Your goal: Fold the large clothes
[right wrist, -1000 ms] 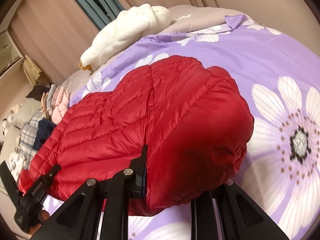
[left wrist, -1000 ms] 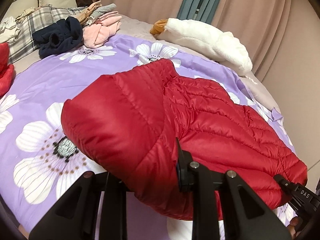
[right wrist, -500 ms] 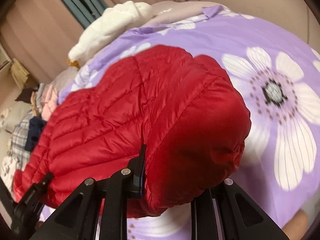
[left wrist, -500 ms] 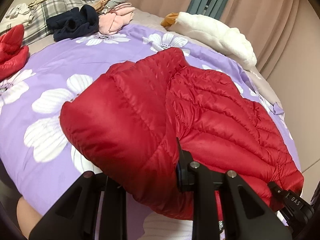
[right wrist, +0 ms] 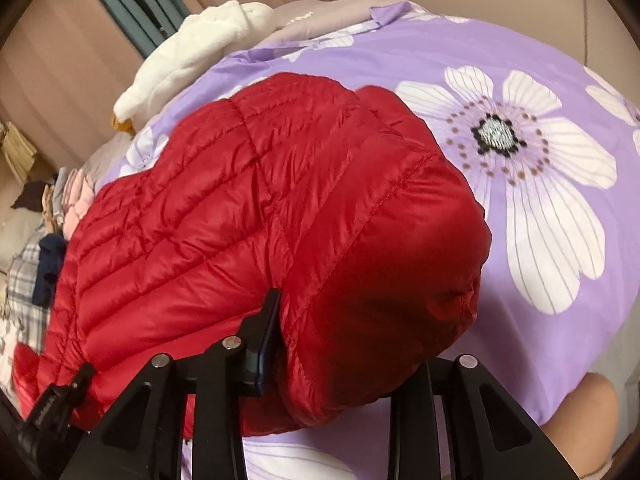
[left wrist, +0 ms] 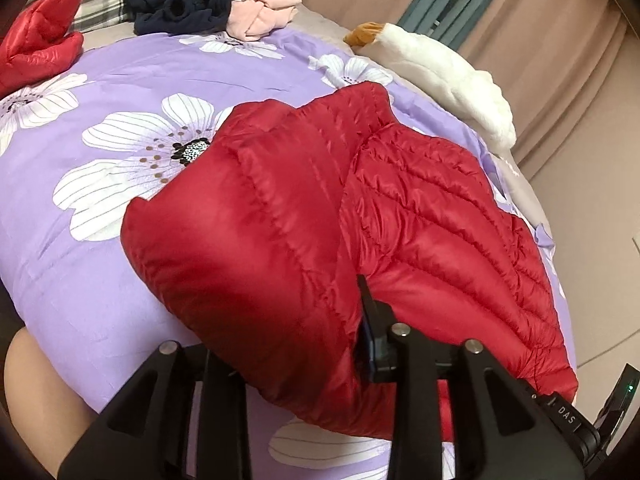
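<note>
A red quilted down jacket (left wrist: 400,216) lies folded over on the purple flowered bedspread (left wrist: 80,232). Its near folded edge bulges between the fingers of both grippers. My left gripper (left wrist: 288,344) has its jaws opening; the right finger (left wrist: 370,332) still touches the fabric, and the left finger is hidden under the fold. In the right wrist view the same jacket (right wrist: 248,216) fills the right gripper (right wrist: 344,344), whose jaws are also opening. Its left finger (right wrist: 266,340) rests against the fold, and the jacket covers the other. Each gripper shows at the other view's bottom corner.
A white plush goose (left wrist: 452,80) lies along the far side of the bed by the curtains. Navy (left wrist: 180,12) and pink clothes (left wrist: 260,20), a plaid piece and another red garment (left wrist: 36,40) are piled at the far left. A person's leg (right wrist: 580,420) is at the bed's near edge.
Both grippers have sunk and drawn back toward the near edge of the bed with the jacket's fold. Their fingers stand slightly wider apart. The person's leg has come into view.
</note>
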A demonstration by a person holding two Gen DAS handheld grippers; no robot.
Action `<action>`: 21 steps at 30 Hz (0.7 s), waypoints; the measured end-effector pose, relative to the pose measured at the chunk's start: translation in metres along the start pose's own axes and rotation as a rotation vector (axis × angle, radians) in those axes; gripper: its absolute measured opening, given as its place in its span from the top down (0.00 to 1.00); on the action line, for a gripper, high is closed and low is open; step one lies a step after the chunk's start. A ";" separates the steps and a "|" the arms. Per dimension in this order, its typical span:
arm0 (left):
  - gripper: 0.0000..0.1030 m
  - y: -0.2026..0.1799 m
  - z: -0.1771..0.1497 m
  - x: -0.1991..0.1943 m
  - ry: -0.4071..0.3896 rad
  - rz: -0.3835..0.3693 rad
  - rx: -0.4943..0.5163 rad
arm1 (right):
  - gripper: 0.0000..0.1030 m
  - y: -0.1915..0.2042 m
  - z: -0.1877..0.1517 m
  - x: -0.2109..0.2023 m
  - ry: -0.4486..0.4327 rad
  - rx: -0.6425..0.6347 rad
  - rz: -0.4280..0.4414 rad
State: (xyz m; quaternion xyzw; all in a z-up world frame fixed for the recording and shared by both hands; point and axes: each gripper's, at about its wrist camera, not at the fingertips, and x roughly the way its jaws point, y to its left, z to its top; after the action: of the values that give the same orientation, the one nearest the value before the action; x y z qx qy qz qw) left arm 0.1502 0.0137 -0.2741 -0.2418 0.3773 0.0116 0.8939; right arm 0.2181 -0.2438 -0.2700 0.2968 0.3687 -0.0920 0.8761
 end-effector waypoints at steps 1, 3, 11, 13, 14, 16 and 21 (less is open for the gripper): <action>0.62 0.003 0.001 -0.001 0.008 -0.013 -0.023 | 0.68 0.000 0.000 -0.001 0.000 0.003 -0.001; 0.46 0.009 0.003 -0.001 0.024 -0.020 -0.069 | 0.67 0.000 0.001 -0.002 0.000 0.020 0.002; 0.35 0.028 0.012 0.004 0.074 -0.120 -0.170 | 0.56 -0.005 -0.002 -0.007 0.014 0.066 0.017; 0.31 0.025 0.013 0.007 0.083 -0.115 -0.165 | 0.48 -0.007 -0.003 -0.008 0.008 0.074 -0.002; 0.29 0.023 0.013 0.008 0.090 -0.108 -0.150 | 0.44 -0.007 -0.003 -0.009 0.003 0.076 -0.005; 0.28 0.017 0.013 0.011 0.087 -0.110 -0.122 | 0.43 -0.010 -0.004 -0.006 -0.004 0.091 0.001; 0.25 0.017 0.015 0.026 0.106 -0.138 -0.161 | 0.42 -0.006 -0.011 -0.001 -0.023 0.071 -0.017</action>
State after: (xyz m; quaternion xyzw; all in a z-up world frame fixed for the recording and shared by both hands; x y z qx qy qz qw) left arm 0.1757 0.0310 -0.2897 -0.3386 0.4045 -0.0327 0.8489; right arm 0.2090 -0.2420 -0.2778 0.3233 0.3575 -0.1158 0.8685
